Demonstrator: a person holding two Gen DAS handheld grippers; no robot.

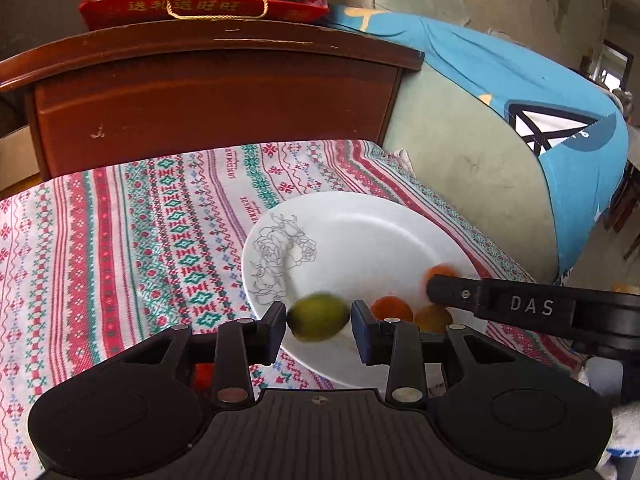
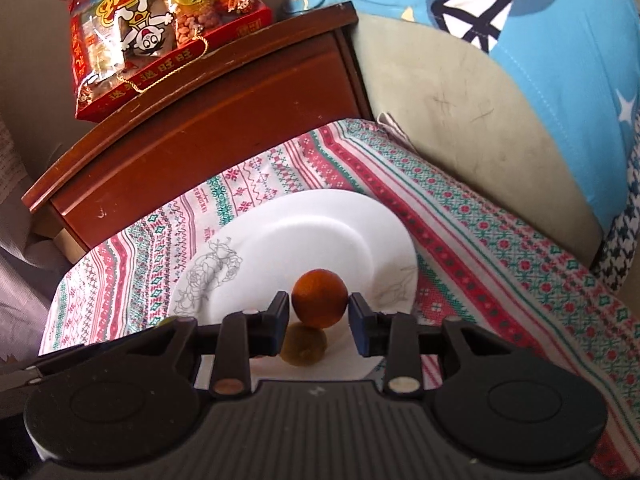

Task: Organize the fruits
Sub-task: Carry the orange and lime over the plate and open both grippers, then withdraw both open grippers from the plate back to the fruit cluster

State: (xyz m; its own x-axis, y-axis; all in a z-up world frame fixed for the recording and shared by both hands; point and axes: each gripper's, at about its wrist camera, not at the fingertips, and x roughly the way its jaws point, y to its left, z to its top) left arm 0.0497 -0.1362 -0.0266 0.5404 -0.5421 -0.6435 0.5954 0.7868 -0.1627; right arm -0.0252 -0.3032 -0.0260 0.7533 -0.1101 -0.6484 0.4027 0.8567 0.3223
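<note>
The left gripper [image 1: 319,322] has a green fruit [image 1: 319,317] between its jaws; the picture is blurred there, so I cannot tell if the pads still press it. It sits over the 6 o'clock edge of the white plate [image 1: 360,236]. The right gripper [image 2: 319,312] has its jaws closed on an orange fruit [image 2: 319,298], above the plate's near rim, with another fruit [image 2: 303,346] lying just below it. In my judgement both fruits only need to go straight down. The right gripper is nearer to the fruits already lying there.
</note>
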